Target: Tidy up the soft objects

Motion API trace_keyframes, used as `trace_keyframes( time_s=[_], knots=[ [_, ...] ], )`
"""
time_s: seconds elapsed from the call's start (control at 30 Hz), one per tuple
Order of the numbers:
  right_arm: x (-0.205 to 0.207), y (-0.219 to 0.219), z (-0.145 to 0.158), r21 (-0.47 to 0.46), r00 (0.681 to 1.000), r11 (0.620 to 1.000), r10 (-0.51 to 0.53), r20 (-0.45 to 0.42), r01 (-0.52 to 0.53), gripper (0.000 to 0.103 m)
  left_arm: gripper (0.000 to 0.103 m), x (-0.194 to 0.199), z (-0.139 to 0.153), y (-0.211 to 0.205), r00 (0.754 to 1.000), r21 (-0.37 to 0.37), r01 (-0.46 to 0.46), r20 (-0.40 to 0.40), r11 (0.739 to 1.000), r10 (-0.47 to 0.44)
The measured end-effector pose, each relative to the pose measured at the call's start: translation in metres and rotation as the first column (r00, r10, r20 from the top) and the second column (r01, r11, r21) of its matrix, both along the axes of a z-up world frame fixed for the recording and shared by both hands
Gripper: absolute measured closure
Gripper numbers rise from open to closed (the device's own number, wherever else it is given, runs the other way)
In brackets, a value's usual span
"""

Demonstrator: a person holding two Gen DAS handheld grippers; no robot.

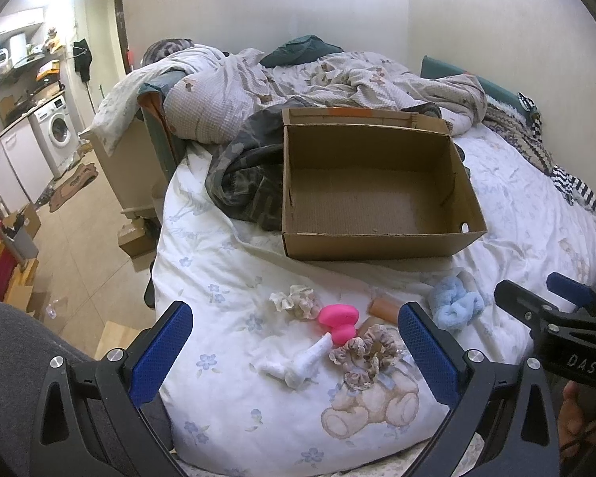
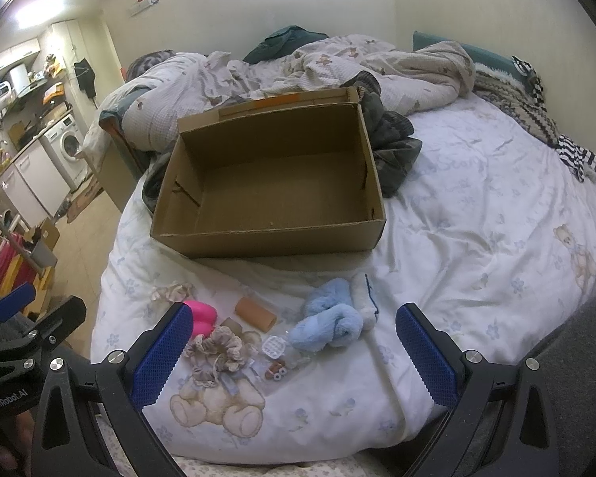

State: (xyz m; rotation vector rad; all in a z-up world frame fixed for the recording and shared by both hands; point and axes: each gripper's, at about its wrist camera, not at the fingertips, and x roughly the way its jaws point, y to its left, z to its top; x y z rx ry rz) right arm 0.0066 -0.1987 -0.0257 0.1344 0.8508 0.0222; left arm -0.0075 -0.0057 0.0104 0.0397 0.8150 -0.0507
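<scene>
White bed (image 2: 476, 206) holds an empty box (image 2: 270, 183), ready to fill. Soft toys (image 2: 326, 324) lie just before the box. Left gripper (image 1: 296, 344) and right gripper (image 2: 292, 344) are both wide apart, holding nothing.

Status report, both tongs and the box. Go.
Left tongs open, empty. Right tongs open, empty. Cardboard box empty; soft items, blue scrunchie among them, loose on bed. Nothing blocking.
</scene>
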Motion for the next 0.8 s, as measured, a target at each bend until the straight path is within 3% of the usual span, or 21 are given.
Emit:
trace_keyframes(
  time_s=[0.8],
  knots=[
    [-0.0002,-0.0005,0.0006,-0.001,1.0,1.0,-0.003,0.002,0.003,0.0,0.0,0.0016,-0.003,-0.0011,1.0,0.002,0.001,-0.006,1.0,-0.001]
  ],
)
